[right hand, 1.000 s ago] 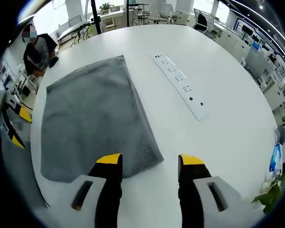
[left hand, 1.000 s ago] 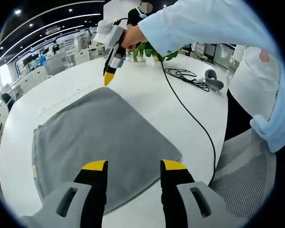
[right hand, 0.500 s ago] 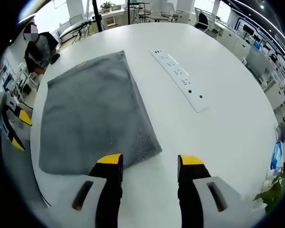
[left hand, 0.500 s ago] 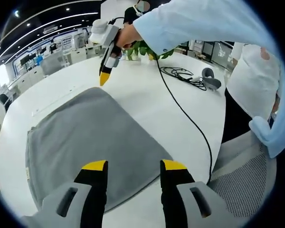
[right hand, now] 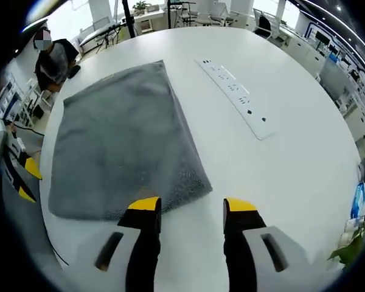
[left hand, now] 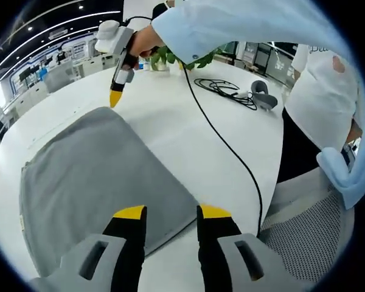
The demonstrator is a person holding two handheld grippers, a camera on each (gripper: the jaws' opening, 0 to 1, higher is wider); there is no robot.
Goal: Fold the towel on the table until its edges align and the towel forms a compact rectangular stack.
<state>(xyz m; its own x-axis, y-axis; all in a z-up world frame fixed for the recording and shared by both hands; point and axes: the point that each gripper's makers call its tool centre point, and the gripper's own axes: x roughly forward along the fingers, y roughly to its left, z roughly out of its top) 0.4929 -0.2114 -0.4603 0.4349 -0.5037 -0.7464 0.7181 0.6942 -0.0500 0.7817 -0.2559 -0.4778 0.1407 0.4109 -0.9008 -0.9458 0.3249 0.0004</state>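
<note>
Narrowing slightly, both open claws, left claw point(left hand: 168, 213) and right claw point(right hand: 191, 205), neared corners of the flat grey terry towel point(right hand: 125, 146) on the round white desk point(right hand: 280, 79), apparently poised to pinch for folding.

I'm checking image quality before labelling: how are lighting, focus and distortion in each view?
Left gripper view: even indoor light, towel sharp with faint shadow, strong fisheye curving the table edge. Right gripper view: bright and evenly lit, towel texture crisp, power strip bowed by the lens; far edges soften.
</note>
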